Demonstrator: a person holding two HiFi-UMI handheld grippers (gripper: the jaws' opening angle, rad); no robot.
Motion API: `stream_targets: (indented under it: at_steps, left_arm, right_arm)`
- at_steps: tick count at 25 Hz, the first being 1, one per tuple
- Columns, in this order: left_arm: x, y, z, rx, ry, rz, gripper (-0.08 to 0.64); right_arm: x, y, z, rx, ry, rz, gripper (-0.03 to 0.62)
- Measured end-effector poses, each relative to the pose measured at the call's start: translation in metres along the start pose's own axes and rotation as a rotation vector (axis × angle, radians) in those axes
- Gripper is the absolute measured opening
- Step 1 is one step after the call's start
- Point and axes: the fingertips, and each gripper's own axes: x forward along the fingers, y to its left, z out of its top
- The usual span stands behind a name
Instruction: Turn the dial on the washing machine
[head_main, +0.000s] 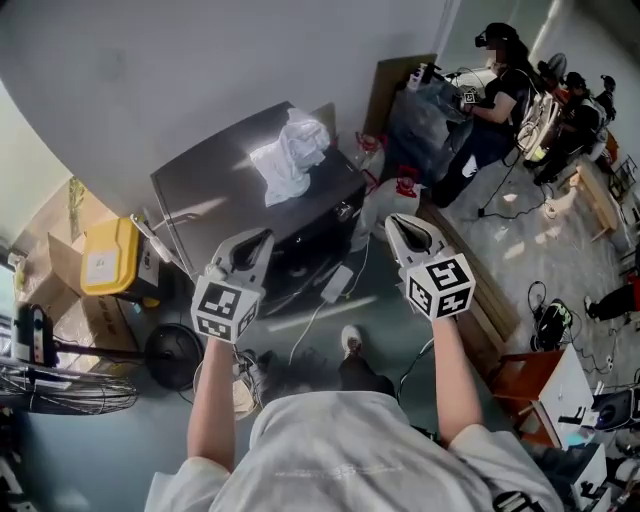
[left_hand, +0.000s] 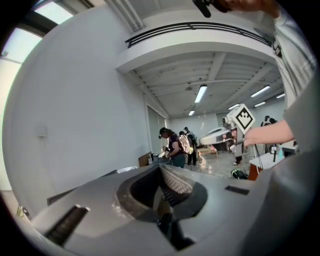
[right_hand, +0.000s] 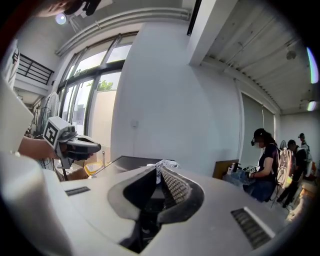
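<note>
The left tool and the right tool are held up side by side, each with jaws pressed together on nothing — clear of the dark washing machine seen beyond them against the wall, a crumpled white cloth laid on its top.

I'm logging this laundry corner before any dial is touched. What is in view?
washing machine: one, dark grey, against the wall ahead
cloth: one, white, crumpled on the washing machine's top
box: one, yellow, floor left of the machine
fan: one, black, lower left
jug: one, white with red cap, floor right of the machine
people: several, dark clothes, far right
left tongs: one, grey, shut, empty
right tongs: one, grey, shut, empty
</note>
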Motion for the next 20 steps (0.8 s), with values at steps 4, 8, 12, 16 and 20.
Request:
stream_targets:
  at_steps: [4,8,12,16,20]
  left_arm:
    - [0.014,0.019,-0.021,-0.087,0.029,0.091,0.016]
    - [0.030,0.022,-0.049,-0.118,0.104,0.120,0.016]
    - [0.043,0.019,-0.079,-0.147,0.193,0.144,0.015]
    - [0.050,0.016,-0.107,-0.155,0.264,0.179,0.015]
    - [0.058,0.016,-0.128,-0.175,0.308,0.228,0.016]
  right_arm:
    - [0.044,-0.019,-0.044,0.031,0.100,0.047,0.146]
    - [0.083,-0.027,-0.090,0.052,0.204,0.104,0.178]
    - [0.115,-0.030,-0.124,0.065,0.268,0.155,0.216]
    - [0.143,-0.032,-0.155,0.052,0.320,0.196,0.244]
    - [0.173,-0.038,-0.189,0.012,0.367,0.210,0.262]
